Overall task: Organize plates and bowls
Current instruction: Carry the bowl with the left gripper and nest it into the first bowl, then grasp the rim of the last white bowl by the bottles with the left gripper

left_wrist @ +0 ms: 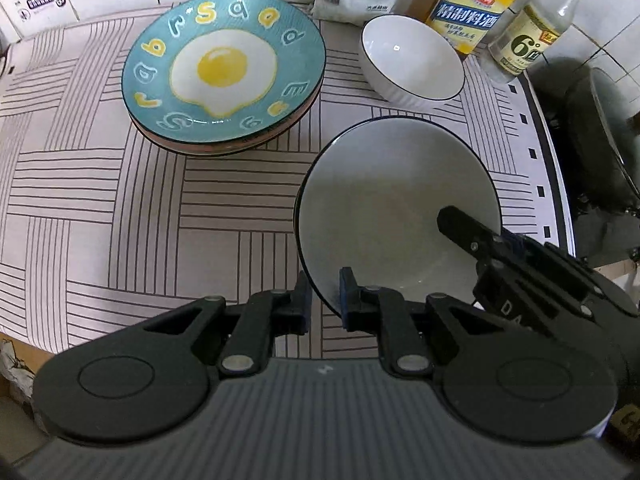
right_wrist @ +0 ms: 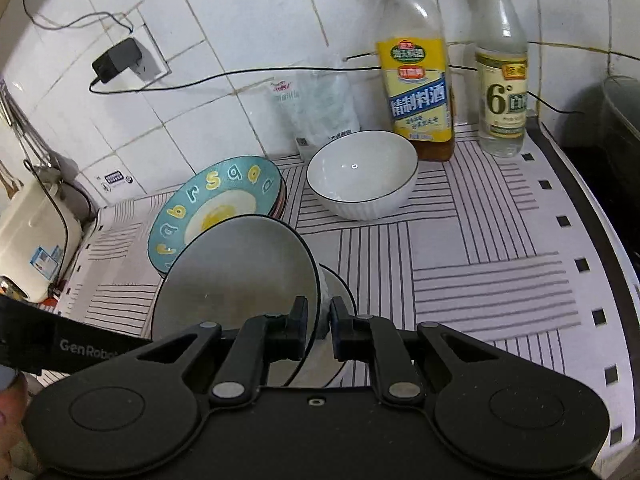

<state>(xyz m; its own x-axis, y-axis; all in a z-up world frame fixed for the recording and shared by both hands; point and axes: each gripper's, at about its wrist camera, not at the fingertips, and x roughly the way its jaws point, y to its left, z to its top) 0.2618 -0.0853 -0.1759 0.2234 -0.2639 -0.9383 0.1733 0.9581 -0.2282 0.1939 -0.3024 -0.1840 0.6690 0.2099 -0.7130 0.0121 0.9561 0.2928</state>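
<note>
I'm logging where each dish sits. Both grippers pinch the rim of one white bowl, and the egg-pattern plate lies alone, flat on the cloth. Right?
Not quite. The egg-pattern plate is not alone: the left wrist view shows it atop other plates. Both the left gripper and right gripper do pinch the white bowl.

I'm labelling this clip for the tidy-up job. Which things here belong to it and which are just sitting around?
Part of the job: held bowl, pinched by left gripper and right gripper; white bowl; egg plate stack.

Just lying about: cooking wine bottle, vinegar bottle, plastic bag, charger.
</note>
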